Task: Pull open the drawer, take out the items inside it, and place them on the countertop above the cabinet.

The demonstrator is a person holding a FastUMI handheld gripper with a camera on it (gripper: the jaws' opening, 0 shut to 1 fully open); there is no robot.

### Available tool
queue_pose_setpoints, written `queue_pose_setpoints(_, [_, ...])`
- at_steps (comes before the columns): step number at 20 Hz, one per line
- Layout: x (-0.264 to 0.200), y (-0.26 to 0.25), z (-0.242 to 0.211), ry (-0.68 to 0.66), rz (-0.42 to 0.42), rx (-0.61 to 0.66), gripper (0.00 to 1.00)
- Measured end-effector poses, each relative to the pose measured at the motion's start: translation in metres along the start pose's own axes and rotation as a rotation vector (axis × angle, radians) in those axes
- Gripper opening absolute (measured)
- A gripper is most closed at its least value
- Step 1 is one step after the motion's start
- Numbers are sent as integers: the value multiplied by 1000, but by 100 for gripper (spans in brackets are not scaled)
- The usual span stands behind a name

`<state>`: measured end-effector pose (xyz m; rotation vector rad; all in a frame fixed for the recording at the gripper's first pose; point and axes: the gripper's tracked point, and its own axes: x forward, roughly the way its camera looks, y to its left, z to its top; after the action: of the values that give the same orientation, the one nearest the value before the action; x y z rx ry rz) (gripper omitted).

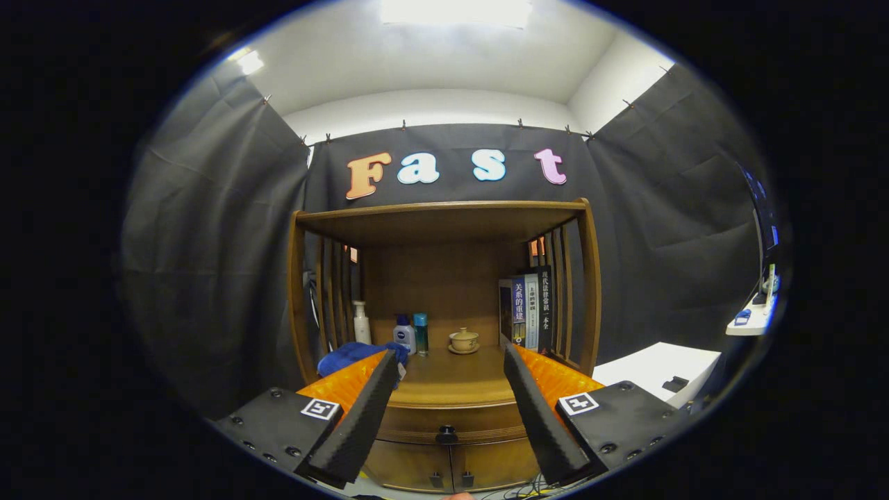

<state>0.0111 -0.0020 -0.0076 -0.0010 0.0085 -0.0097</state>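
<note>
**Gripper view: lining up on the drawer knob**

Gripper view looks straight at the wooden cabinet (pixel 444 278), an open-fronted hutch with slatted sides standing against the booth wall. Its countertop (pixel 451 378) is where the items must end up, and much of the front edge is bare. At the back right stand some books (pixel 526 309); at the back centre sit a small lidded cup (pixel 463 340) and two little bottles (pixel 411 335); a white pump bottle (pixel 360 323) stands back left, and a blue cloth (pixel 351 355) lies at the front left corner.

Below the front edge the drawer (pixel 444 420) is shut, so its contents are hidden. Its dark round knob (pixel 446 435) sits in the middle of the front, above two smaller door knobs (pixel 450 478).

The gripper (pixel 451 378) hangs in front of the cabinet with its jaws spread wide and nothing between them; the knob lies between and below the fingertips (pixel 387 361).

Judging from this, the opening step has not begun. To do it well, drop the jaws level with the knob, keep it centred, close on it squarely, then pull straight back so the drawer does not bind.
</note>
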Motion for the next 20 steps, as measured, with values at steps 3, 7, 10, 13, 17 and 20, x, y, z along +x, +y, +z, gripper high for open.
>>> queue_pose_setpoints(3, [13,-1,-3,-4,1,14,99])
queue_pose_setpoints(7, [43,-1,-32,15,8,15,99])
queue_pose_setpoints(10, [64,-1,-72,45,2,-6,99])
queue_pose_setpoints(13, [77,1,-112,67,13,4,99])
queue_pose_setpoints(17, [98,-3,-175,133,15,40,99])
queue_pose_setpoints(20, [115,-12,-214,158,-4,3,99])
